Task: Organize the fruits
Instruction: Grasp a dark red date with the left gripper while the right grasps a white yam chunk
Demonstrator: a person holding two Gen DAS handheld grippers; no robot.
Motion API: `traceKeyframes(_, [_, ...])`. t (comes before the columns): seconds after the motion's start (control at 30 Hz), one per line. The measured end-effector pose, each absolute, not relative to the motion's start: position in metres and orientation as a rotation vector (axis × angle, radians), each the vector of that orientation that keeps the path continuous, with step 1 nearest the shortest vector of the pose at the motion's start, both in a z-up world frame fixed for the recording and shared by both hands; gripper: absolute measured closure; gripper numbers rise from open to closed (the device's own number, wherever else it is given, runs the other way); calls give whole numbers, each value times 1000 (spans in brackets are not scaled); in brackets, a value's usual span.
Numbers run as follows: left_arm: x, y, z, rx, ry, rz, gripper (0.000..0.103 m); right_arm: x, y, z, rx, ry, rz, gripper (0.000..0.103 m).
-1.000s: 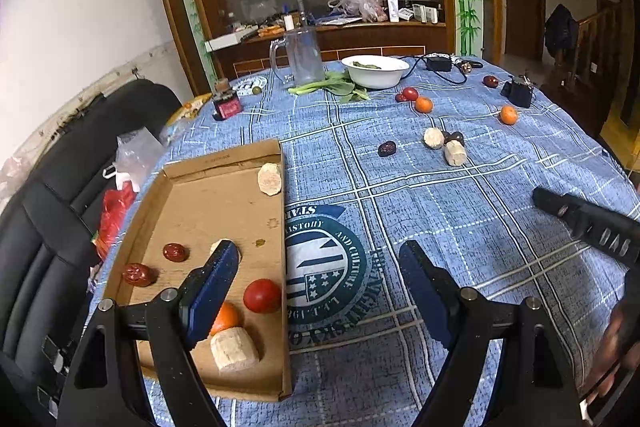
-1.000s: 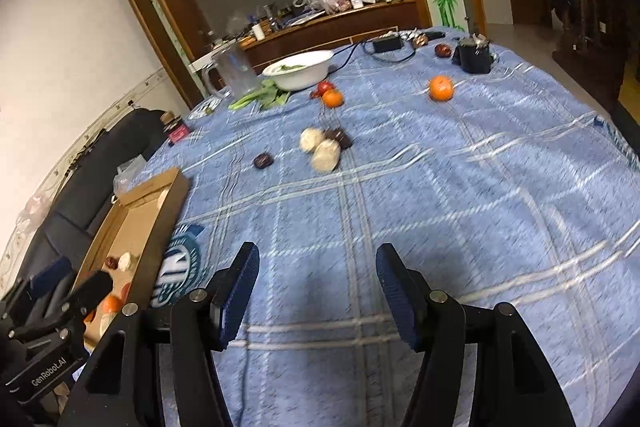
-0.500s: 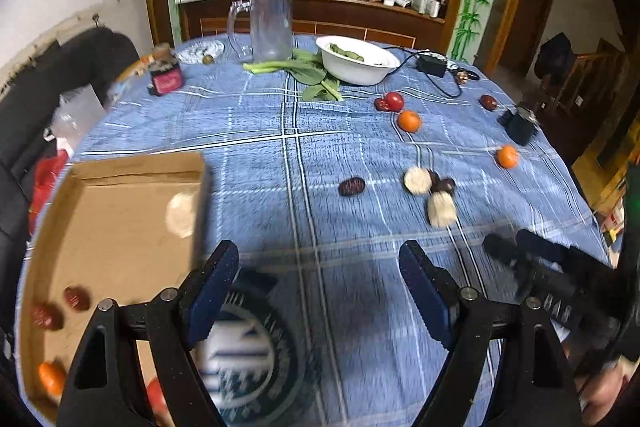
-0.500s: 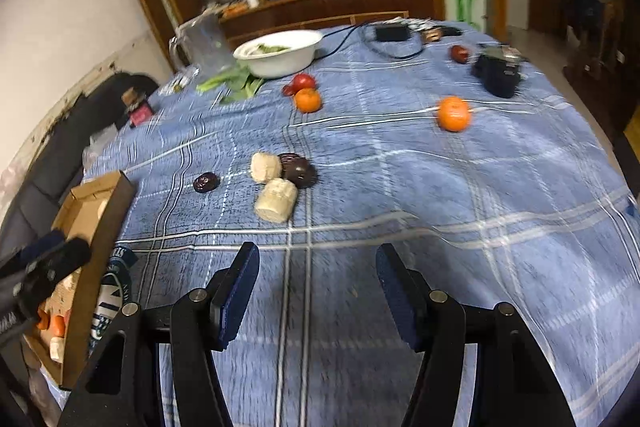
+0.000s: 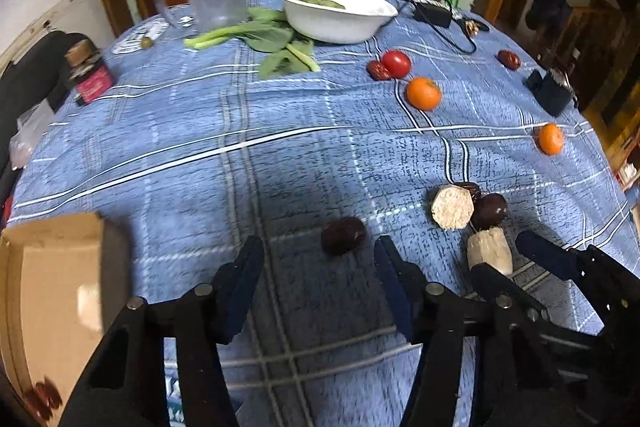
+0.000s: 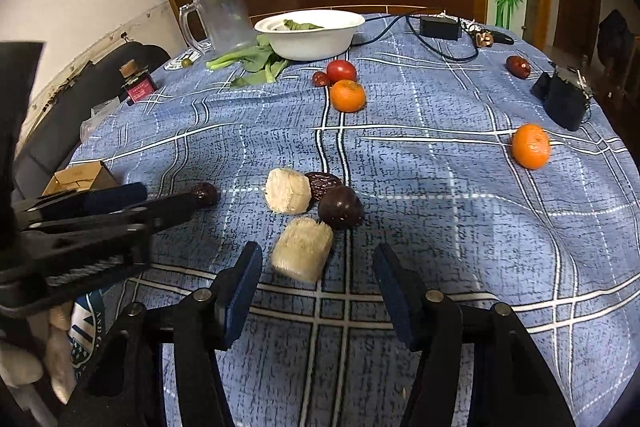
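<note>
My left gripper (image 5: pixel 318 263) is open and empty, low over the blue cloth, with a dark red date (image 5: pixel 343 235) lying just beyond and between its fingers. My right gripper (image 6: pixel 318 267) is open and empty, with a pale sugarcane chunk (image 6: pixel 302 254) just ahead of its left finger. Behind that lie a second chunk (image 6: pixel 287 190), a dark round fruit (image 6: pixel 340 207) and a date (image 6: pixel 323 183). Oranges (image 6: pixel 347 95) (image 6: pixel 530 146) and a tomato (image 6: pixel 341 70) lie farther back. The cardboard tray (image 5: pixel 52 291) is at the left.
A white bowl (image 6: pixel 310 34), leafy greens (image 6: pixel 256 61) and a clear jug (image 6: pixel 218 17) stand at the table's far side. A small jar (image 6: pixel 138 83) sits far left, a black box (image 6: pixel 562 99) and cables far right. The table edge curves at the right.
Both grippers have moved forward over the table toward the fruit cluster. The left gripper left the tray and swung right to the lone date. Both stay open.
</note>
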State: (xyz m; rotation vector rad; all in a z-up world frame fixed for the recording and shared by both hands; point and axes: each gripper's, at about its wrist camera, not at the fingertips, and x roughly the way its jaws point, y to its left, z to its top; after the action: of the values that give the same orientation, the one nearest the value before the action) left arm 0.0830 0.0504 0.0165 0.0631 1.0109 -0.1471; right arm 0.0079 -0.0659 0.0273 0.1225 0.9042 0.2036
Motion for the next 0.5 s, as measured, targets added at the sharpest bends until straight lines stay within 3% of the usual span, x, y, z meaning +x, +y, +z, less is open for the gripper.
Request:
traceKeyframes(0.17, [86,40,8,104,1014,-157,80,11,-64,24,127,907,204,53])
traceKeyframes(0.27, [84,38,9,101,1014,-161,80,11,-63,24,149,903,233,69])
traceKeyframes(0.5, [61,46,30,55,979,-179,80,5,-64,27,168,895,244,70])
